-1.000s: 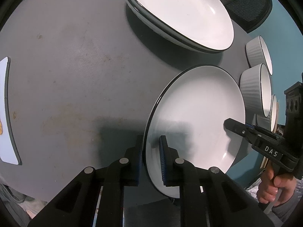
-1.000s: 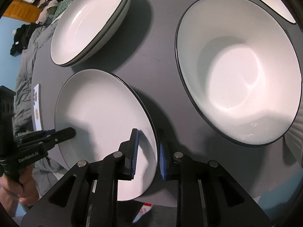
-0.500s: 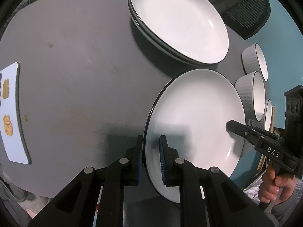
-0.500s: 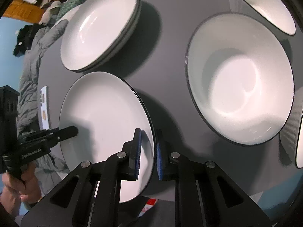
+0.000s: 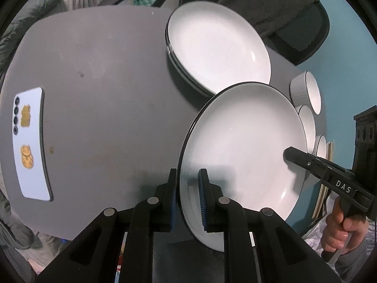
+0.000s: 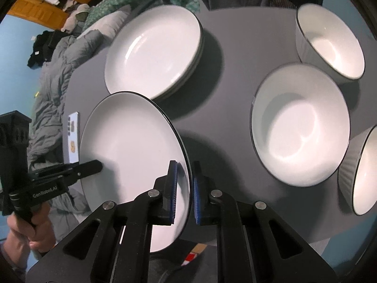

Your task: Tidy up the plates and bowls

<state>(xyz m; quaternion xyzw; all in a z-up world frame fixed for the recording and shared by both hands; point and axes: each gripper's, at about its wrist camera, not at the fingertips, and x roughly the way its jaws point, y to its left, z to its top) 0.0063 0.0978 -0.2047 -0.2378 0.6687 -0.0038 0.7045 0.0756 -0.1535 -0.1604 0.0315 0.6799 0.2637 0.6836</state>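
Note:
A white plate with a black rim (image 5: 242,141) hangs above the grey table (image 5: 106,70), gripped from both sides. My left gripper (image 5: 188,179) is shut on its left rim, blue pads on both faces. My right gripper (image 6: 185,172) is shut on the opposite rim of the same plate (image 6: 132,146). Each gripper shows in the other's view: the right gripper (image 5: 288,154) and the left gripper (image 6: 97,166). A stack of matching plates (image 5: 219,47) sits on the table just beyond, also seen as the stack (image 6: 153,49) in the right wrist view.
Three white bowls stand to the right: a wide bowl (image 6: 301,122), a ribbed bowl (image 6: 329,40) behind it, and another (image 6: 365,172) at the edge. A phone (image 5: 30,143) lies at the table's left. A dark office chair (image 5: 294,30) stands behind the table.
Both grippers have risen with the plate, so it now hangs higher above the table. The right gripper's pads have closed tighter on the rim. More of the table and room shows.

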